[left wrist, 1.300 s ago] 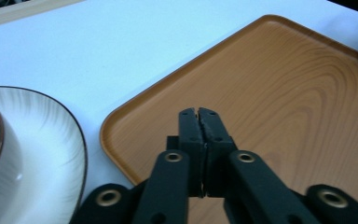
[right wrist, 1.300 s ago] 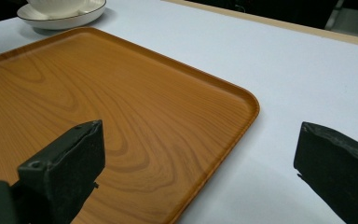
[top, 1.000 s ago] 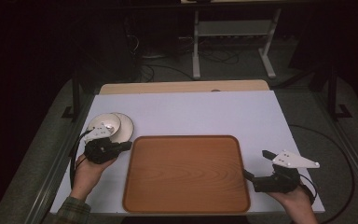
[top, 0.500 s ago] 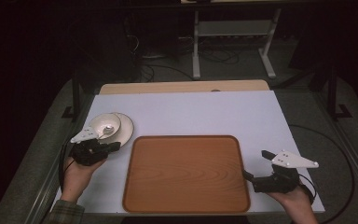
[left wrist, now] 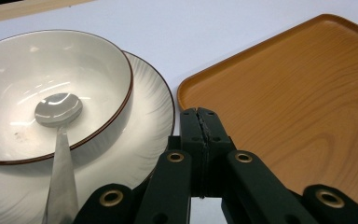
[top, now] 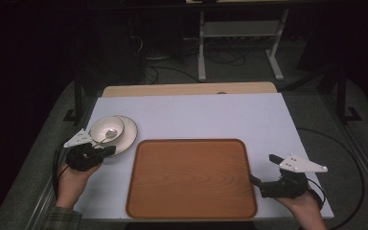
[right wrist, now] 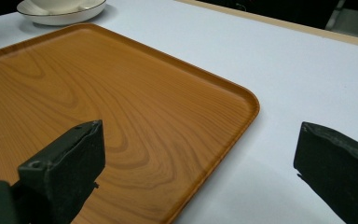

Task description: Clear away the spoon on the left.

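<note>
The left gripper (top: 106, 150) sits near the table's (top: 196, 115) left edge, held in a hand (top: 72, 177) that comes in from the near side; its 2 jaws are clenched together with nothing between them, their tips pressed flat against each other just over the near rim of the plate (left wrist: 154, 116). In the left gripper view the jaws (left wrist: 204, 122) point at the gap between the plate and the tray's (left wrist: 298, 93) far left corner. The right gripper (top: 254, 180) lies near the table's near right corner, in the other hand (top: 306, 206); its jaws stand wide apart, released, 1 over the tray's right rim (right wrist: 214, 154) and 1 over bare table (right wrist: 284, 70), gripping nothing.

The tray (top: 191, 177) lies flat at the middle of the near edge, bare; its left rim is just beside the plate.

Farther off, toward the left edge, the plate (top: 128, 136) carries a bowl (top: 106, 128); the bowl (left wrist: 51, 88) sits toward the plate's far left side, upright, white with a dark rim line. A spoon (top: 106, 136) rests in it, its scoop (left wrist: 58, 108) on the bowl's floor and its handle (left wrist: 61, 182) leaning out over the near rim toward the left gripper; whether the handle touches the gripper I cannot tell. In the right gripper view the plate (right wrist: 60, 17) shows beyond the tray's far corner.
</note>
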Tool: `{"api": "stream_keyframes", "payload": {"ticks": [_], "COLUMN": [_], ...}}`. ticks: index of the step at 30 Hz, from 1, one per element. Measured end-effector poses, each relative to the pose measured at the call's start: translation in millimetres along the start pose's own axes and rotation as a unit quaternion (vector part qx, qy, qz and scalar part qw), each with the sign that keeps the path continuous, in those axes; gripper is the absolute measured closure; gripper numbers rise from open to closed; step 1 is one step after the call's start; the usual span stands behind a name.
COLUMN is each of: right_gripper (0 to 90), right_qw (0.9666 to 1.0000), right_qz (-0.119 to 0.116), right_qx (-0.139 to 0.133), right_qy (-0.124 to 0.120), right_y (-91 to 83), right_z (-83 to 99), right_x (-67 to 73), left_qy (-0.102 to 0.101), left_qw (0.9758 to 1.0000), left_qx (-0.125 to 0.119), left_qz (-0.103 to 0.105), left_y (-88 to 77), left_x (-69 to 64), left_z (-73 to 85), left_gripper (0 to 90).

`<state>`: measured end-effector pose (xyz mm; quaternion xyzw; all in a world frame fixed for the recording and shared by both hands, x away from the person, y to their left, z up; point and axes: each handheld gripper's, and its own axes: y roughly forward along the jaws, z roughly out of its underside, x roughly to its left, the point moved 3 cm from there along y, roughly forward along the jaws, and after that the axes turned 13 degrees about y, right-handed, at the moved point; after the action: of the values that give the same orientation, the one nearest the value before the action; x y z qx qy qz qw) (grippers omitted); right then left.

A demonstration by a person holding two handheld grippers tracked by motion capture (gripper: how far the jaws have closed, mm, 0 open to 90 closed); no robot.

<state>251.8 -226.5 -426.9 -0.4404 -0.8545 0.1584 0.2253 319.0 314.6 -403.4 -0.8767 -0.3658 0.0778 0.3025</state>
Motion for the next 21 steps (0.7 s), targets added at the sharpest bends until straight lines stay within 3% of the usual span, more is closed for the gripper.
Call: {"api": "stream_keyframes", "payload": {"ticks": [21], "right_gripper": [1.5], "right_qw": [1.0], "right_qz": [0.002], "right_qx": [0.001], "right_qy": [0.0], "right_y": [-0.1], "right_z": [0.2], "right_x": [-0.4], "left_qy": [-0.025], "left_qw": [0.9994], "left_qx": [-0.003], "left_qz": [-0.026], "left_y": [-15.1], "left_x": [16.9], "left_z": [11.5], "left_gripper": [89.4]}}
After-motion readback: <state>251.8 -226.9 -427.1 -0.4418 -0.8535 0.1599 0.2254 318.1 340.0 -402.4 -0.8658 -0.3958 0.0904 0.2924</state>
